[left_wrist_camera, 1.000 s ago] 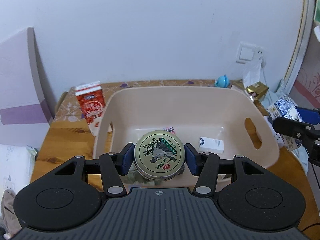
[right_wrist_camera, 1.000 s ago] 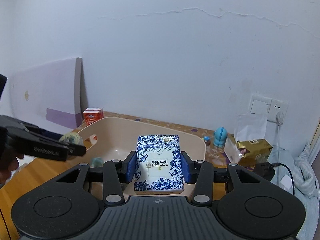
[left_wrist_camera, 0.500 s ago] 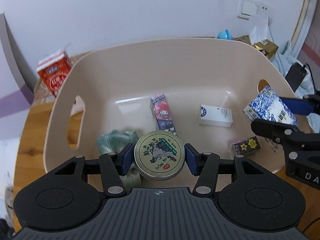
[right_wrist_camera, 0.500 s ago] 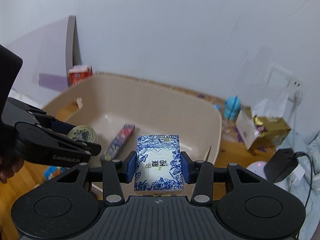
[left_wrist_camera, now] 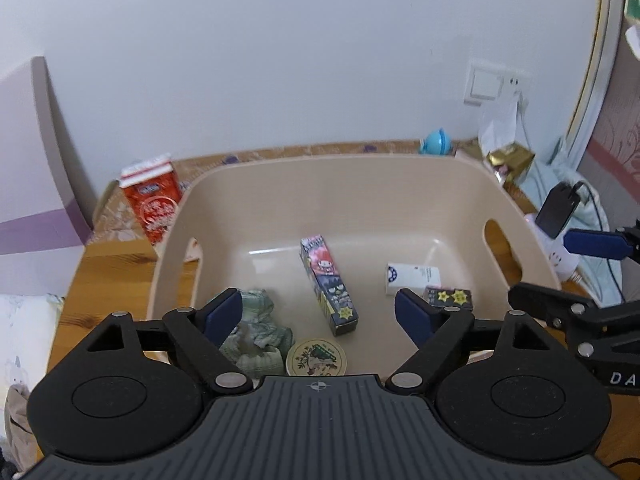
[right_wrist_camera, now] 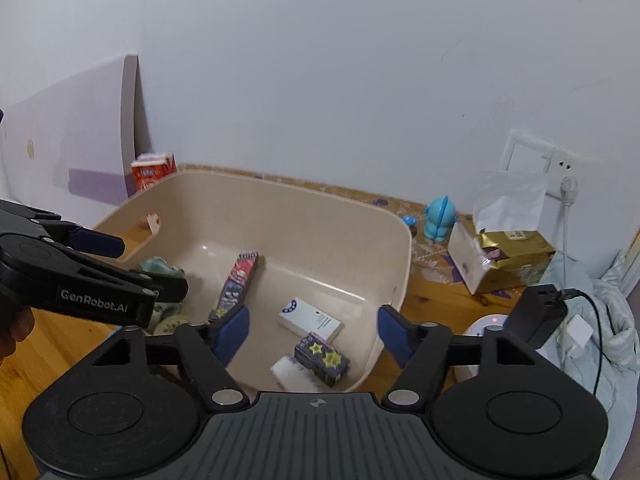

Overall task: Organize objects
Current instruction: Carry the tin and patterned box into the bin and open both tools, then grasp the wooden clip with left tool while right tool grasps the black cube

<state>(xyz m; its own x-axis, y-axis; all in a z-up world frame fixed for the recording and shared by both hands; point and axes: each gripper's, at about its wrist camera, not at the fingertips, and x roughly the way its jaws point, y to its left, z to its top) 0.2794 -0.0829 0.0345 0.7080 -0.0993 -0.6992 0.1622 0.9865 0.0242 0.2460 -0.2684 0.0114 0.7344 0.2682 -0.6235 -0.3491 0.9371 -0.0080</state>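
A beige plastic bin (left_wrist_camera: 332,184) (right_wrist_camera: 352,216) stands on the wooden table. In it lie a round green tin (left_wrist_camera: 317,357), a green cloth (left_wrist_camera: 258,334), a long cartoon box (left_wrist_camera: 328,284) (right_wrist_camera: 236,284), a white box (left_wrist_camera: 412,277) (right_wrist_camera: 311,321) and a small dark star box (left_wrist_camera: 448,297) (right_wrist_camera: 322,359). A blurred blue-and-white packet (right_wrist_camera: 289,372) lies at the bin's near edge. My left gripper (left_wrist_camera: 320,314) is open and empty above the tin. My right gripper (right_wrist_camera: 313,330) is open and empty above the bin's right end.
A red milk carton (left_wrist_camera: 154,200) stands left of the bin. A blue toy (right_wrist_camera: 440,218), a gold bag (right_wrist_camera: 512,252) and a black charger with cables (right_wrist_camera: 540,316) sit to the right. A purple-striped board (right_wrist_camera: 80,148) leans on the wall.
Both grippers have opened. The tin dropped from my left gripper into the bin beside the cloth. The blue-and-white packet left my right gripper and now lies in the bin.
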